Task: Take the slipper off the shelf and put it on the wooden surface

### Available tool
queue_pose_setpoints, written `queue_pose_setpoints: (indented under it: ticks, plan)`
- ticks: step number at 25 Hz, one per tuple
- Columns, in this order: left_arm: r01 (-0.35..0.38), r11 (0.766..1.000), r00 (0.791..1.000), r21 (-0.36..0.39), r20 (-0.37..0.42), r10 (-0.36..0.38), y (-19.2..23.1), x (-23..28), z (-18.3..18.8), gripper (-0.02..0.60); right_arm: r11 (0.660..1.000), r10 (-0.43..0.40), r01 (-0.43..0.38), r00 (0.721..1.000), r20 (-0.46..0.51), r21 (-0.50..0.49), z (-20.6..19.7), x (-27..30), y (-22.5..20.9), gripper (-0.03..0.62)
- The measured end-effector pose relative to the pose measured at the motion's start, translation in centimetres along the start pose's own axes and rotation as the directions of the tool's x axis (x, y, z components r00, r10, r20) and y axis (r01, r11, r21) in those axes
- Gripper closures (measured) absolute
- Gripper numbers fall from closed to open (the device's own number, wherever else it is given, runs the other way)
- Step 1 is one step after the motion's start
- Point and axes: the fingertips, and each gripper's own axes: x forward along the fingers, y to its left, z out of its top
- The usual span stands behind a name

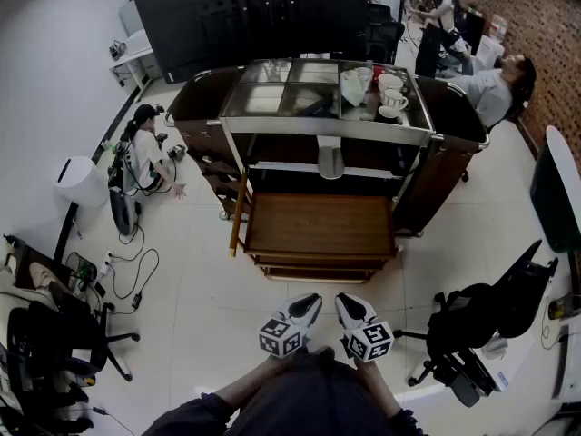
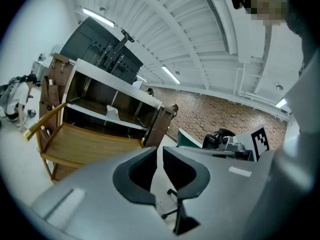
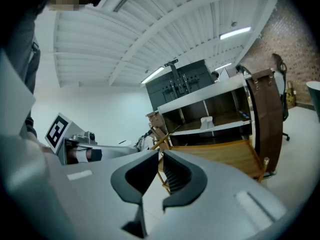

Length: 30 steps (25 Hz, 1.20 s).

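- Well, far on my left a person point(image 1: 145, 157) sits on the white floor point(image 1: 204, 271), with cables lying close by.
- My left gripper point(image 1: 310, 300) hangs low in front of me. Its jaws are drawn together to a thin slit and nothing is between them.
- Ahead stands a dark service cart point(image 1: 195, 107). The pale slipper point(image 1: 330, 158) lies near the middle of its white shelf point(image 1: 281, 165), well apart from both grippers.
- Under that shelf the wooden surface point(image 1: 318, 225) juts out toward me, between the slipper and my grippers.
- My right gripper point(image 1: 346, 301) sits just beside the left one, jaws closed on nothing.
- White cups point(image 1: 393, 98) stand at the right end of the cart's top.
- A black office chair point(image 1: 481, 321) stands on the floor to my right.
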Motion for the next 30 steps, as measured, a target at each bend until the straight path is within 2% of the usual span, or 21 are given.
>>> queue_pose_setpoints:
  ticks: [4, 9, 12, 15, 19, 24, 30]
  plan:
    - [0.023, 1.000, 1.000, 0.002, -0.003, -0.023, 3.8, -0.8, 2.6, 0.526, 1.000, -0.004, 0.004, 1.000, -0.020, 0.005, 0.4, 4.0, 1.5, 0.565]
    - [0.016, 1.000, 1.000, -0.014, 0.005, -0.015, 8.0, -2.6, 5.0, 0.525, 1.000, 0.009, -0.009, 0.999, -0.048, 0.010, 0.7, 8.4, 3.4, 0.554]
    - [0.006, 0.999, 0.999, -0.035, 0.036, -0.005, 10.5, -3.5, 6.1, 0.525, 1.000, -0.007, 0.007, 0.999, -0.044, 0.007, 1.1, 10.8, 3.5, 0.554]
    - [-0.020, 0.996, 0.996, -0.091, 0.087, 0.028, 13.1, -3.9, 7.3, 0.524, 1.000, -0.018, 0.019, 0.998, -0.063, 0.005, 1.0, 12.7, 3.3, 0.554]
    - [-0.020, 0.976, 0.980, -0.217, 0.188, 0.062, 15.3, -4.5, 8.8, 0.525, 1.000, -0.030, 0.031, 0.996, -0.087, 0.007, 1.3, 14.3, 2.3, 0.554]
    - [-0.035, 0.976, 0.988, -0.216, 0.138, 0.066, 17.1, -2.5, 8.3, 0.522, 0.998, -0.052, 0.048, 0.989, -0.138, -0.033, 2.1, 18.1, -2.0, 0.554]
    - [-0.039, 0.967, 0.988, -0.251, 0.134, 0.074, 19.1, 2.5, 9.4, 0.480, 0.991, -0.117, 0.101, 0.974, -0.196, -0.088, 4.2, 24.0, -12.7, 0.554]
